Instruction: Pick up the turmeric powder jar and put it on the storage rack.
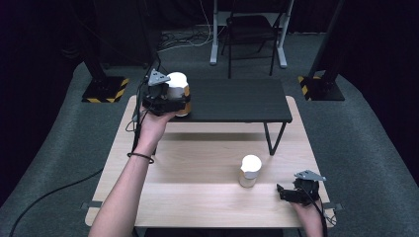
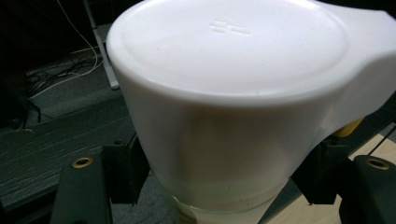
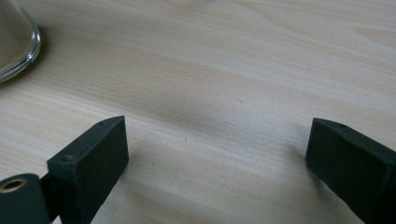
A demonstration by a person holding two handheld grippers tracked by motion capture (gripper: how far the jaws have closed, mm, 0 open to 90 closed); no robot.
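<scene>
Left gripper: we clench the white-lidded jar at the black shelf's 9 o'clock edge.
Right gripper: we hold it released, jaws wide over the table.
Second jar: at its 10 o'clock.

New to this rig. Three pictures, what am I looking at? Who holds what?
No robot arm here: a person holds a two-jaw tool in each hand at a wooden table. The high view comes from a fixed camera above the person's side. The other two come from cameras riding on each tool, looking along its black jaws.

The left tool is shut on a white-lidded jar, held at the left end of a low black shelf that stands on the table. A second white-lidded jar stands on the table. The right tool rests beside it, jaws open, nothing between them.
</scene>
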